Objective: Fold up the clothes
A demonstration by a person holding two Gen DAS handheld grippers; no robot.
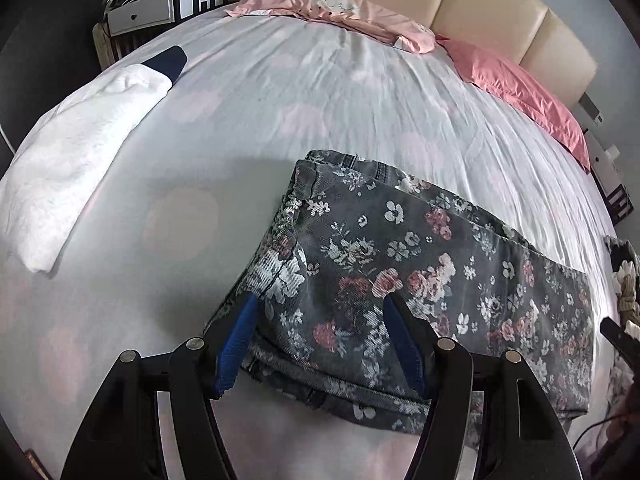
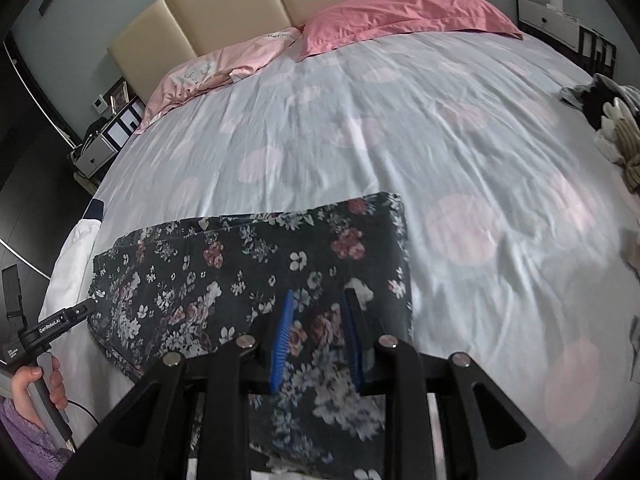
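A dark floral garment [image 1: 420,280], folded into a rough rectangle, lies on the bed near the front edge; it also shows in the right wrist view [image 2: 248,276]. My left gripper [image 1: 320,304] is open, its blue-padded fingers spread over the garment's left end, nothing held. My right gripper [image 2: 318,300] is open with a narrower gap, its fingers over the garment's right end. The fabric lies flat under both, not pinched.
A folded white garment [image 1: 76,160] with a dark piece [image 1: 170,60] lies at the bed's left side. Pink pillows [image 2: 400,16] sit by the cream headboard [image 2: 240,12]. A pile of clothes [image 2: 612,120] lies at the right. Nightstands flank the bed.
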